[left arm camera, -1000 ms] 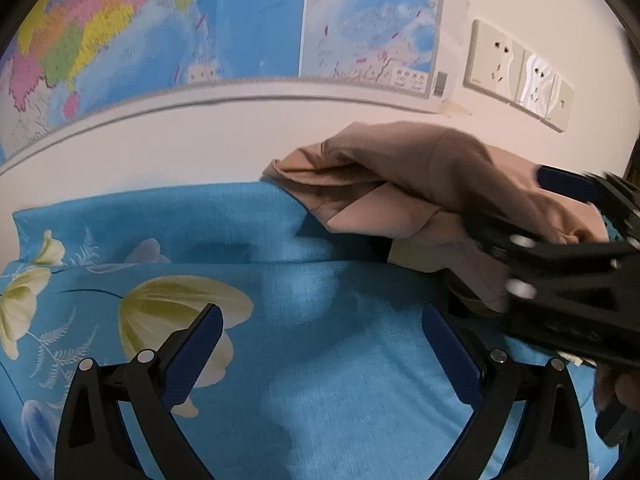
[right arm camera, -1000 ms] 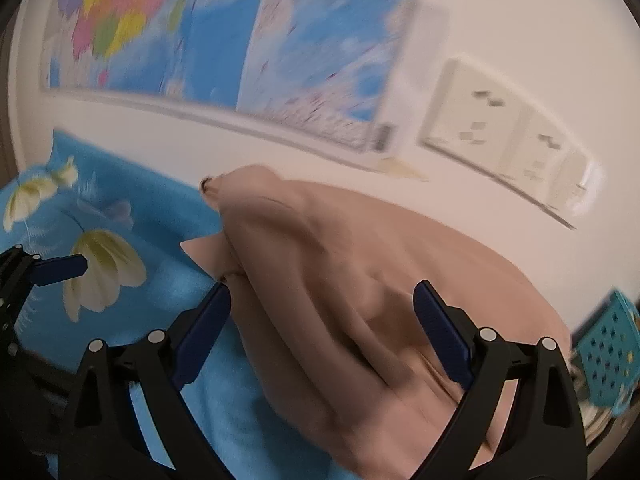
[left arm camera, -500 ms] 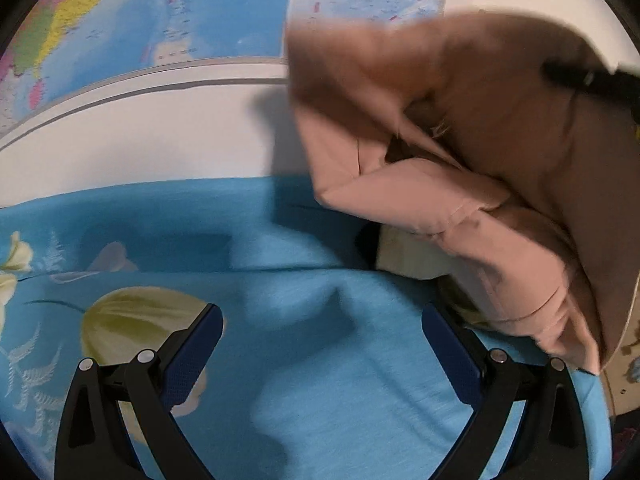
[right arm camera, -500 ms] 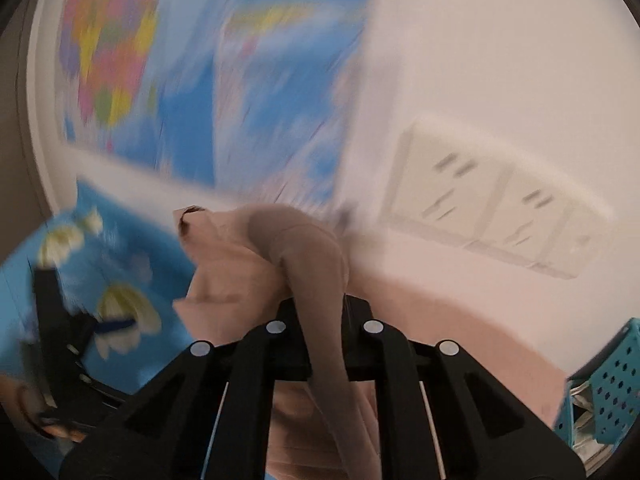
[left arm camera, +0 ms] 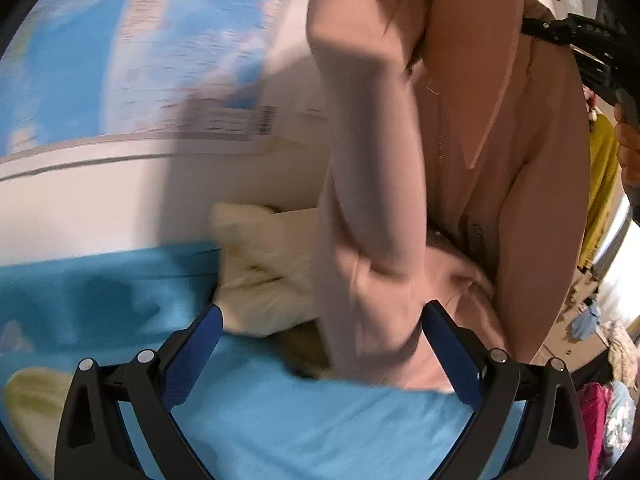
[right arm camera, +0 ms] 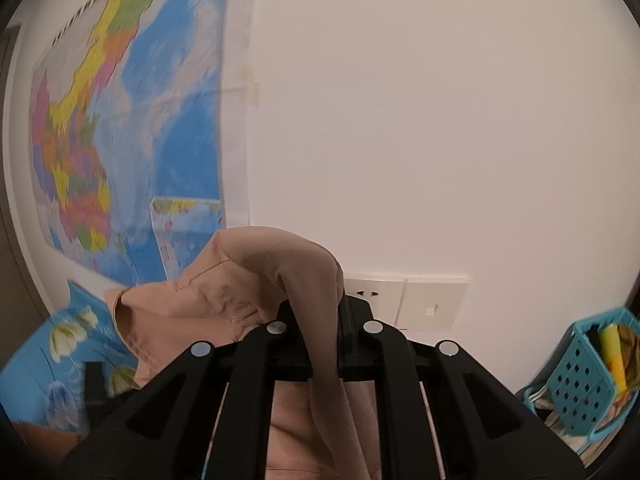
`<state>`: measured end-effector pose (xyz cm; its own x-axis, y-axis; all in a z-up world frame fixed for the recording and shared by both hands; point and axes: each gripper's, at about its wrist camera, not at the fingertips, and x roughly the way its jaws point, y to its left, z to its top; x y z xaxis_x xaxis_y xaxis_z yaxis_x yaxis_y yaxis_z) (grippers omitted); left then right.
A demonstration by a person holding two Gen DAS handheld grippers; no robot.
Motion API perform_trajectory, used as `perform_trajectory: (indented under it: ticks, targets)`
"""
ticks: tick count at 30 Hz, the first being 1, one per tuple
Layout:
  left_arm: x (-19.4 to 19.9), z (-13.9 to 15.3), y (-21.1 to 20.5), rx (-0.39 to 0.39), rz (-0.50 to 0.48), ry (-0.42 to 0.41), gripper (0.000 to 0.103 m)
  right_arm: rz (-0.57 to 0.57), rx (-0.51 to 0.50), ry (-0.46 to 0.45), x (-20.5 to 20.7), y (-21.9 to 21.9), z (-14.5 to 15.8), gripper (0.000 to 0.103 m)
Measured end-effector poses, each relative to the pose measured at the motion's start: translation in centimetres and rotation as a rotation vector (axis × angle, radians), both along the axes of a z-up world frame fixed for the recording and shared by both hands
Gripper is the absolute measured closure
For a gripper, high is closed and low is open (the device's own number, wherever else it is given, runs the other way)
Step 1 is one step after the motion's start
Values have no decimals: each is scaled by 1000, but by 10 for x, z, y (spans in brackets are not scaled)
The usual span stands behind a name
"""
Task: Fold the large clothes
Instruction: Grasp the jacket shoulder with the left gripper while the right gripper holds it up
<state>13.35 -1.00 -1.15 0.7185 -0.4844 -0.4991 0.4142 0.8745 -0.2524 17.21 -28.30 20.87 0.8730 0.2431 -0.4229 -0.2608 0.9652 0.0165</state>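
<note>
A large tan jacket (left arm camera: 472,184) with a zipper hangs in the air over the blue flowered bed sheet (left arm camera: 280,412). My right gripper (right arm camera: 320,312) is shut on a fold of the jacket (right arm camera: 224,292) and holds it up high; it shows at the top right of the left wrist view (left arm camera: 580,44). My left gripper (left arm camera: 320,356) is open and empty, low over the sheet, with the jacket's hanging sleeve just in front of its jaws.
A cream pillow (left arm camera: 264,264) lies on the bed against the white wall. A map (right arm camera: 120,140) hangs on the wall, with wall sockets (right arm camera: 404,300) beside it. A teal basket (right arm camera: 588,372) stands at the right. Clothes (left arm camera: 600,184) hang beyond.
My right gripper shut on the jacket and lifted it off the bed, so it now hangs. My left gripper swung right toward the hanging jacket and stayed open.
</note>
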Motion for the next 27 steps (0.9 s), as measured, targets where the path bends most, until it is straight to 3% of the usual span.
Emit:
perform_trajectory:
  ticks: [2,3,6,9,12,14,17,20,23,27]
  targets:
    - [10,-7,-13,48,-48,-4,7,-17,21,6,-3,-11,-1,95]
    - [16,-16,-21,78,-78,4,13,-21,27,12,-5,-13,-1,95]
    - [31,-36,-31,101,-115,74,75,-40,39,14,-14,-27,-1,95]
    - [43,-22,-24,39,-90,77,89,-56,38,-1,-31,-35,9,96]
    - [46,15,-18,-38,-121,11,93,-65,14,-63,-60,-42,40,96]
    - [45,58,-11,-53,-100,-88,93,-62,33,-116,-84,-50,71,96]
    - [40,127,11,-140,-49,-227,94,-55,74,-251,-138,-67,127,96]
    - [23,193,46,-198,-41,-348,94,-25,92,-309,-183,-74,160,96]
    - [-31,245,62,-143,-1,-491,94,0,88,-339,-221,-69,174,96]
    - [-121,290,81,-57,93,-607,94,98,162,-325,-258,-59,169,96]
